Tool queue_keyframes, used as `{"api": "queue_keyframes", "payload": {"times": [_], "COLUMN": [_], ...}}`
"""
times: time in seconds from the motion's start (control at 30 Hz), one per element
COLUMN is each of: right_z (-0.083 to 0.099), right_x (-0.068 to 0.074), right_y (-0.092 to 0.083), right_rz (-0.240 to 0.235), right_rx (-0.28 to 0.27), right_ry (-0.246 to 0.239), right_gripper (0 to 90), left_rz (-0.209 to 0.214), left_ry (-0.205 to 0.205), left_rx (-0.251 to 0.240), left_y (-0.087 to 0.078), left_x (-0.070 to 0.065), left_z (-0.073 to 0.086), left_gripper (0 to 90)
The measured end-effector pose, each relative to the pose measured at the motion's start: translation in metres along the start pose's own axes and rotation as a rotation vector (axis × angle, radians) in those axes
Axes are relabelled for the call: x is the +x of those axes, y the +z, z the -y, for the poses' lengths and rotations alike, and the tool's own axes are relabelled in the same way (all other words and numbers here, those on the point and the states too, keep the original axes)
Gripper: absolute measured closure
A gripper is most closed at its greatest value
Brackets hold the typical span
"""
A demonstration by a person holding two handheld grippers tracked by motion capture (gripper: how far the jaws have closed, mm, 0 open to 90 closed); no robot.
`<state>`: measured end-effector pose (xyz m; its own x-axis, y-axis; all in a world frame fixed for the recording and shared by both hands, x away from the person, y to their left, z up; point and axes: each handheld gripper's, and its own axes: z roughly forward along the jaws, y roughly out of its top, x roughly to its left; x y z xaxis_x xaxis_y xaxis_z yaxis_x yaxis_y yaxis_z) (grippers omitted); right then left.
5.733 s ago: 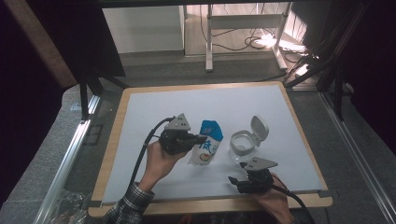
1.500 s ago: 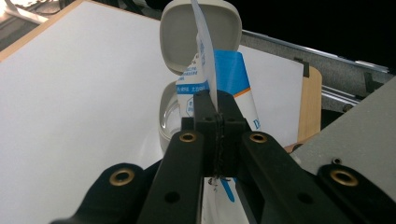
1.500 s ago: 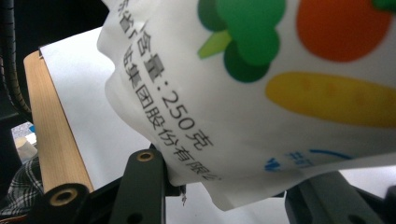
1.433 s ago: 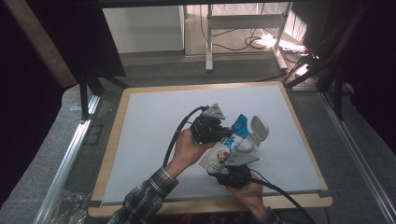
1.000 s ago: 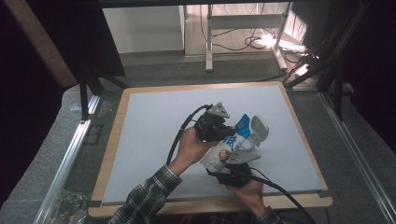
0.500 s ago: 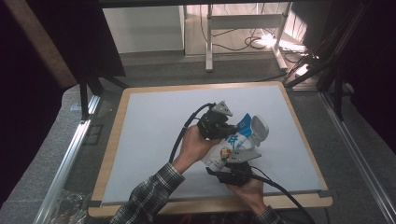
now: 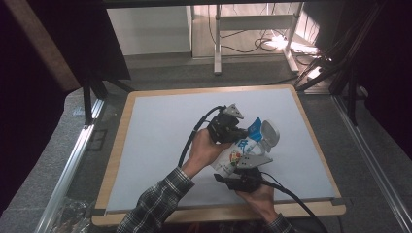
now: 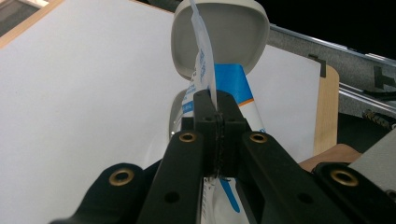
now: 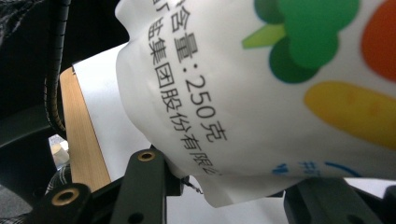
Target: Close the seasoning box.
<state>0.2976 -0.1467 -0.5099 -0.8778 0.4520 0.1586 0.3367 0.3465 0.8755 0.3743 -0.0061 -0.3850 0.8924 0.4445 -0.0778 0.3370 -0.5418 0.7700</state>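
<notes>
A white plastic pouch [image 7: 236, 154] with blue print and vegetable pictures hangs above the middle of the white worktop [image 7: 155, 141], held between the two hands a little right of centre. The left tongs [image 7: 241, 133] pinch the pouch's thin upper edge: in the left gripper view the two black jaws stand pressed together with the flat seam of the pouch [image 8: 203, 70] rising out from between them. The right tongs [image 7: 241, 171] come up from the near edge of the worktop and grip the pouch low down; in the right gripper view the bulging lower part of the pouch [image 9: 261, 93], printed with Chinese characters, a green broccoli, a yellow shape and an orange one, sits between the two jaws, which stand partly apart around it.

Just beyond the pouch stands a grey-white container with a hinged lid [image 7: 268, 135] raised upright. In the left gripper view the inside of that lid [image 8: 233, 37] faces the camera straight behind the pouch's seam, and the pouch's blue top lies in front of the container's body. Whether the pouch touches the container cannot be told.

The person's left hand [image 7: 204, 150] wraps the left gripper's body, its black cable [image 7: 192, 141] looping back over the worktop toward the checked sleeve [image 7: 160, 204]. The right hand [image 7: 257, 196] holds its gripper near the wooden front rim [image 7: 194, 213].
</notes>
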Motion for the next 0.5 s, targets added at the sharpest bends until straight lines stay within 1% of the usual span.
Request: {"api": "queue_keyframes", "payload": {"times": [0.1,0.13,0.2,0.27,0.5], "right_z": [-0.0006,-0.0008,-0.0011,-0.0013,-0.0018], "right_x": [-0.0001,-0.0001,0.0000,0.0004,0.0001], "right_y": [-0.0005,-0.0007,-0.0010,-0.0014,-0.0018], "right_rz": [-0.006,-0.007,-0.010,-0.014,-0.015], "right_rx": [-0.007,-0.008,-0.013,-0.010,-0.010], "right_ry": [-0.002,-0.002,-0.001,0.004,0.002], "right_gripper": [62.3,62.3,62.5,62.5,62.7], "left_rz": [-0.002,-0.002,-0.002,-0.002,0.000], "left_ry": [-0.004,0.001,-0.005,0.000,-0.010], "left_rx": [0.004,0.006,0.010,0.012,0.019], "left_y": [0.0014,0.0019,0.0028,0.0038,0.0061], "left_x": [-0.0001,0.0004,0.0003,0.0011,0.0024], "left_z": [-0.0013,-0.0018,-0.0025,-0.0029,-0.0036], "left_gripper": [89.3,89.3,89.3,89.3,89.3]}}
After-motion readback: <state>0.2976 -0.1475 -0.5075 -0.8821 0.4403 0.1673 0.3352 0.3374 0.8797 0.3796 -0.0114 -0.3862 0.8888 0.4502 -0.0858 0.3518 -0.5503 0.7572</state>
